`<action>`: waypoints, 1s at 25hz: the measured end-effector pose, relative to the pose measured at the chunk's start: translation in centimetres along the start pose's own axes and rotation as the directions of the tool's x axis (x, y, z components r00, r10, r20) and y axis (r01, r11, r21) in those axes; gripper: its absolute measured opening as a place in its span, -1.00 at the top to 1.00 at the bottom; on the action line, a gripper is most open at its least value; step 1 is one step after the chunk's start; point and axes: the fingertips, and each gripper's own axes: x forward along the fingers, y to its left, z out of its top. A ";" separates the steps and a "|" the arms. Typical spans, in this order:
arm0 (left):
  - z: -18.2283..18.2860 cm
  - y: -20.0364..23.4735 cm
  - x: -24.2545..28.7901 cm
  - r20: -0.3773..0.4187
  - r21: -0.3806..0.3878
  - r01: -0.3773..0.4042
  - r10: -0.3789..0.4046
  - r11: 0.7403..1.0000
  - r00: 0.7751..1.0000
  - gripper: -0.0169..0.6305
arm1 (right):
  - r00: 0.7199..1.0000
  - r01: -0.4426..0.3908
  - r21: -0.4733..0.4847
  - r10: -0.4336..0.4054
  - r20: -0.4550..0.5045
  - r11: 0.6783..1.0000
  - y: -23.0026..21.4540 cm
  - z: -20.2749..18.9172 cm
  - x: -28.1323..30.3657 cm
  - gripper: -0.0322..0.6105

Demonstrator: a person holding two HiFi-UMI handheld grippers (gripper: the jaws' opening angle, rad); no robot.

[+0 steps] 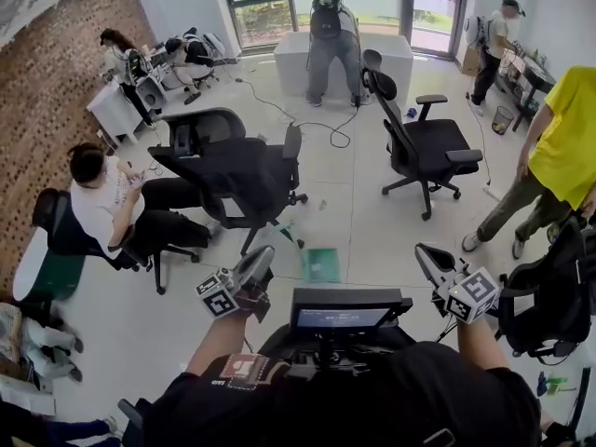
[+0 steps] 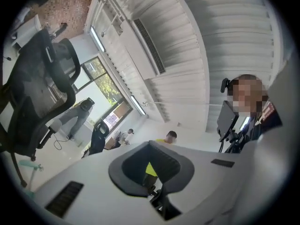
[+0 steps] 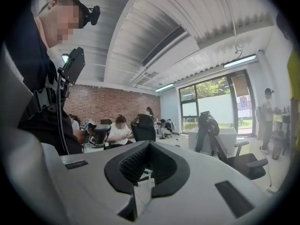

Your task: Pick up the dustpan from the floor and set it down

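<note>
In the head view the green dustpan (image 1: 321,264) lies flat on the pale floor, just ahead of me and between my two hands. My left gripper (image 1: 264,257) is raised at the dustpan's left, apart from it, its jaws shut with nothing in them. The left gripper view shows that gripper (image 2: 157,191) pointing up toward the ceiling and a black chair. My right gripper (image 1: 425,253) is held up at the dustpan's right, also apart from it. The right gripper view has its jaws (image 3: 140,196) closed together, aimed level across the room, holding nothing.
A black office chair (image 1: 247,170) stands just beyond the dustpan, another (image 1: 424,147) farther right. A seated person (image 1: 102,203) is at the left, a person in a yellow shirt (image 1: 559,147) at the right. A black backpack (image 1: 549,296) hangs near my right hand. A cable (image 1: 307,124) crosses the floor.
</note>
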 end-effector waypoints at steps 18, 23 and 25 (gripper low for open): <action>3.0 -12.4 -34.8 -0.125 -0.029 0.161 -0.164 0.986 0.979 0.93 | 0.971 0.220 -0.058 -0.225 -0.082 0.974 36.0 -2.4 -5.2 0.87; 0.1 -18.2 -34.0 -0.170 -0.059 0.254 -0.261 0.965 0.950 0.93 | 0.968 0.240 -0.045 -0.243 -0.065 0.970 41.7 -2.7 -10.9 0.87; -1.7 -21.4 -33.3 -0.194 -0.058 0.284 -0.290 0.957 0.937 0.93 | 0.969 0.239 -0.034 -0.240 -0.054 0.970 43.3 -3.0 -14.0 0.87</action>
